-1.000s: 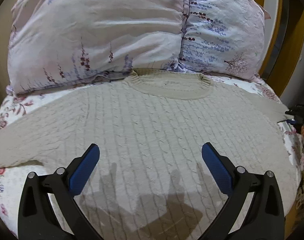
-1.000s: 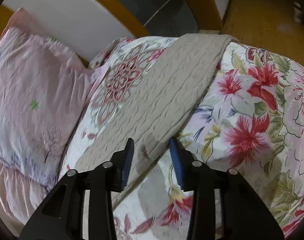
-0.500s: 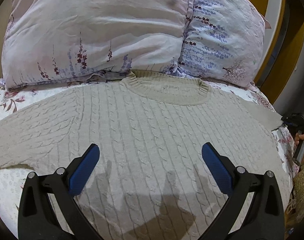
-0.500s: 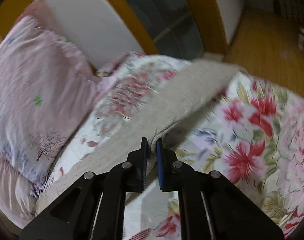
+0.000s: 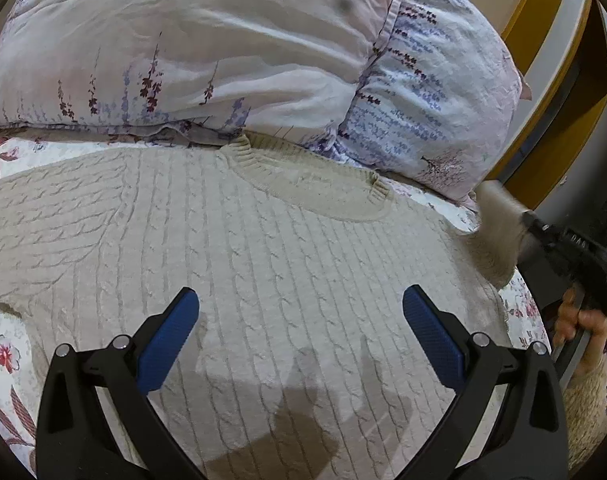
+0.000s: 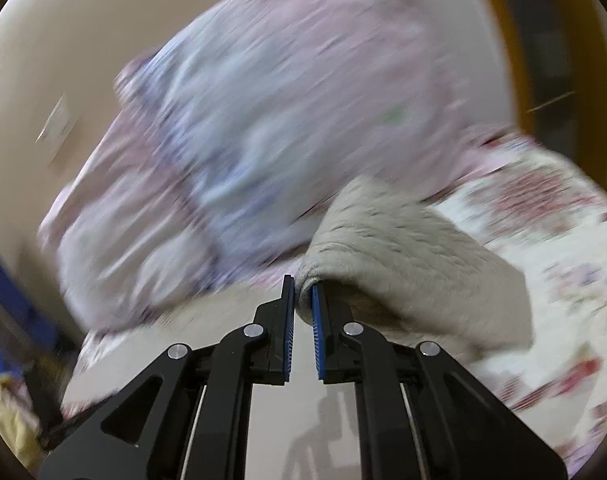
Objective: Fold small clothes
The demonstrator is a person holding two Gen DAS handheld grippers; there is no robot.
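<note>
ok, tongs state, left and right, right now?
Left tongs: open, holding nothing, over the sweater.
Right tongs: closed on the sweater sleeve.

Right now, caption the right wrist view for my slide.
Right gripper shut on beige sweater sleeve, lifting it above the floral bedspread.

A beige cable-knit sweater [image 5: 239, 264] is spread flat, front up, on the floral bedspread, with its ribbed collar [image 5: 307, 184] tucked right against the pillows. One sleeve [image 6: 403, 252] is lifted off the bed and curled over toward the body, its edge pinched. The other sleeve is laid out flat sideways.
</note>
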